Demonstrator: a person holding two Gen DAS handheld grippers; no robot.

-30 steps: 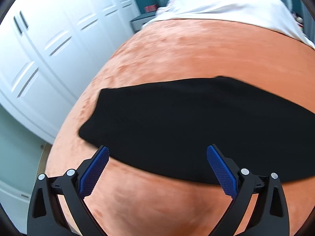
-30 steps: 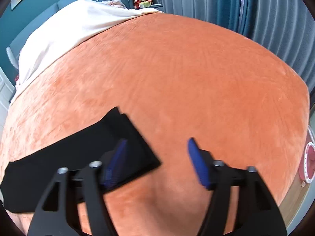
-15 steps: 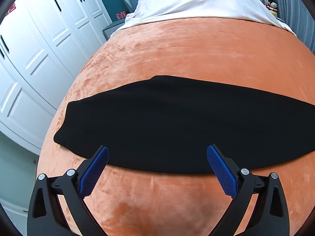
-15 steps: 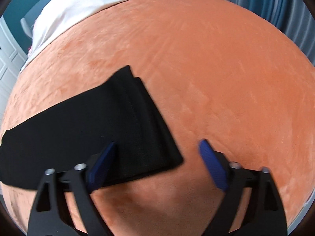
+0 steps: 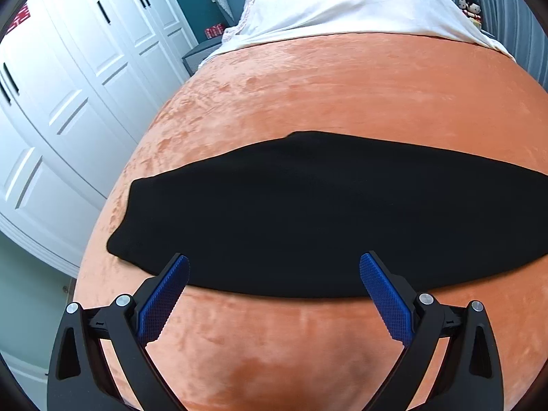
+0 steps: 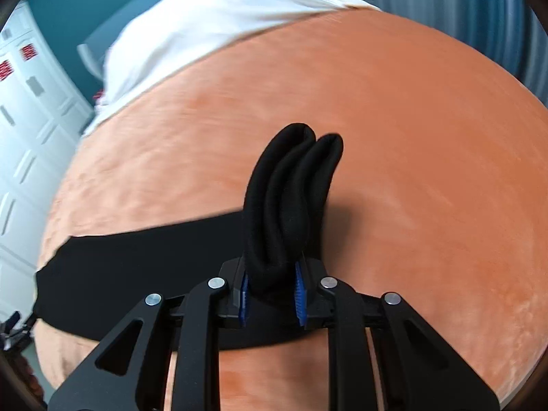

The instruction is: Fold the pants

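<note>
My right gripper [image 6: 270, 294] pinches the bunched end of the soft black pants [image 5: 308, 212]; my left gripper [image 5: 274, 267] gapes wide above the plush orange bed [image 5: 342, 85].

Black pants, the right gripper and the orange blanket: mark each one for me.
black pants [image 5: 308, 212]: left wrist view, middle of the flat cloth.
right gripper [image 6: 270, 289]: right wrist view, between the fingertips clamping a bunched end.
orange blanket [image 6: 411, 137]: right wrist view, bare stretch beyond the pants.

my left gripper [image 5: 274, 275] showing black linkage arms, silver pivot screws | blue cross-hatched pads [image 5: 383, 294] | my right gripper [image 6: 270, 287] wearing the same black frame, silver screws
</note>
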